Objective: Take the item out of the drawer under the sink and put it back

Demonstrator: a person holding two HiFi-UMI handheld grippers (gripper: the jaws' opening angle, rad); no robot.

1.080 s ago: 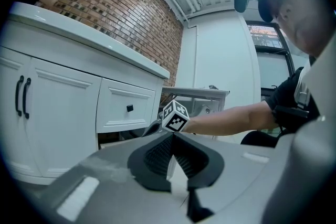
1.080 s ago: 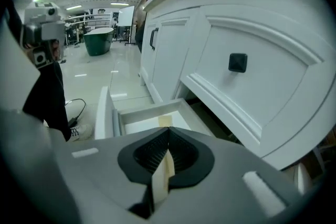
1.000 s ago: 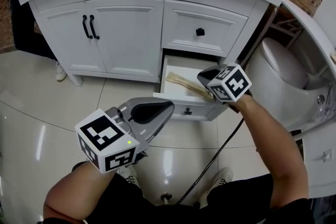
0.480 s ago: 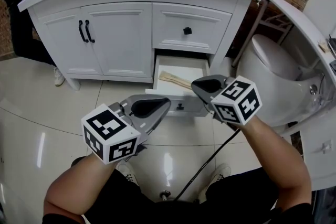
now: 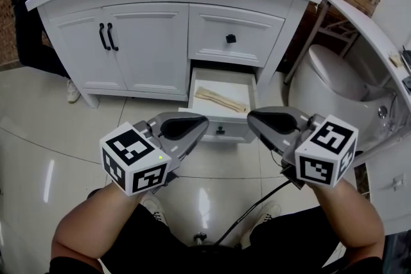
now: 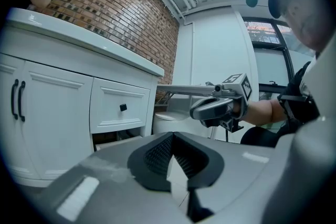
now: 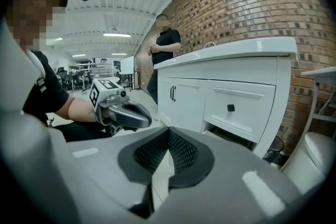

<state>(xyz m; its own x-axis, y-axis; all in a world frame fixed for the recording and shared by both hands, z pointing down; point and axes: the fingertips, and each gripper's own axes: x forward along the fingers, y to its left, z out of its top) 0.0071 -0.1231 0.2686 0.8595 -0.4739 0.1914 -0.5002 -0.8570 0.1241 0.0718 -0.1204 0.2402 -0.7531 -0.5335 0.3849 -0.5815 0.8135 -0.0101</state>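
Observation:
The lower drawer of the white vanity stands pulled out. A pale wooden item, like a pair of flat sticks, lies slantwise inside it. My right gripper hangs shut and empty in front of the drawer's right corner, above the floor. At the drawer's left front corner my left gripper is also shut with nothing in it. In the left gripper view its own pads meet, and the right gripper shows beyond them. The right gripper view shows its closed jaws and the left gripper.
A white toilet stands right of the vanity under a white ledge. Above the open drawer is a shut drawer with a black knob. A person stands at the far left. A black cable runs over the glossy tile floor.
My right gripper has drawn back out of the drawer, rising and moving right toward me. The wooden item stays in the drawer. The left gripper has barely moved.

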